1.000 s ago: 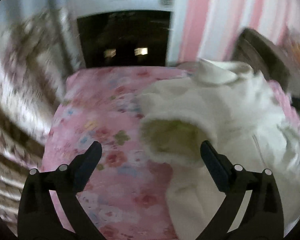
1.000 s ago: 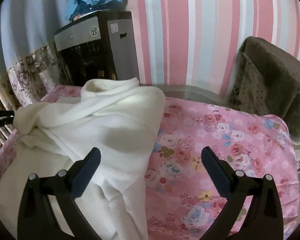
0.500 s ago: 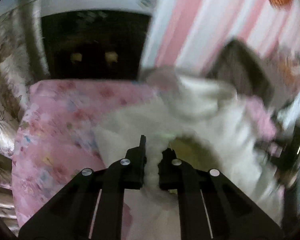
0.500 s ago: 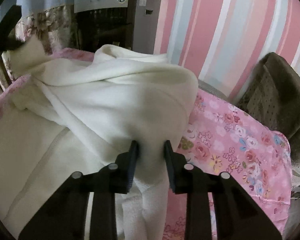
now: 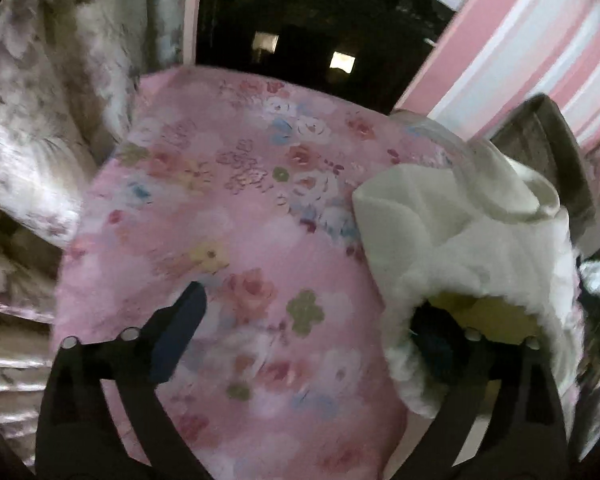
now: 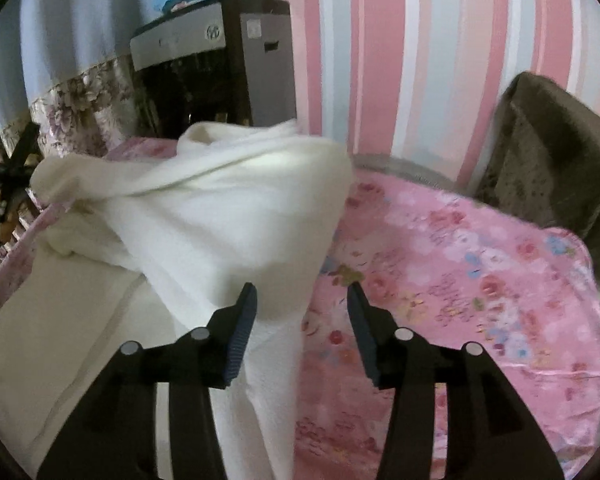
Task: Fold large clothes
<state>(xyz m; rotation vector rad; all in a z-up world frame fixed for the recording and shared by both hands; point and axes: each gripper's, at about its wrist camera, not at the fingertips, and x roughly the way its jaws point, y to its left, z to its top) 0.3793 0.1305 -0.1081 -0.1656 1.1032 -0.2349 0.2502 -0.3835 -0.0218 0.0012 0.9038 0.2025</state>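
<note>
While the big white fleece garment (image 6: 220,216) is lying in a soft heap on the bed with the pink flowery sheet (image 5: 236,208), both tools are hanging just over it with nothing pinched. In the left wrist view, the left gripper (image 5: 308,332) is holding its jaws spread wide; the fluffy cuff (image 5: 476,288) is sitting around the right-hand jaw and hiding its tip, while only pink sheet is showing between the jaws. In the right wrist view, the right gripper (image 6: 302,320) is holding its jaws apart too, and a rounded fold of the garment is drooping just ahead of the gap, toward the left-hand jaw. I think the jaws are staying open like this because the garment is not flat yet, so each tool is probably looking for a good edge to grab and pull straight.
</note>
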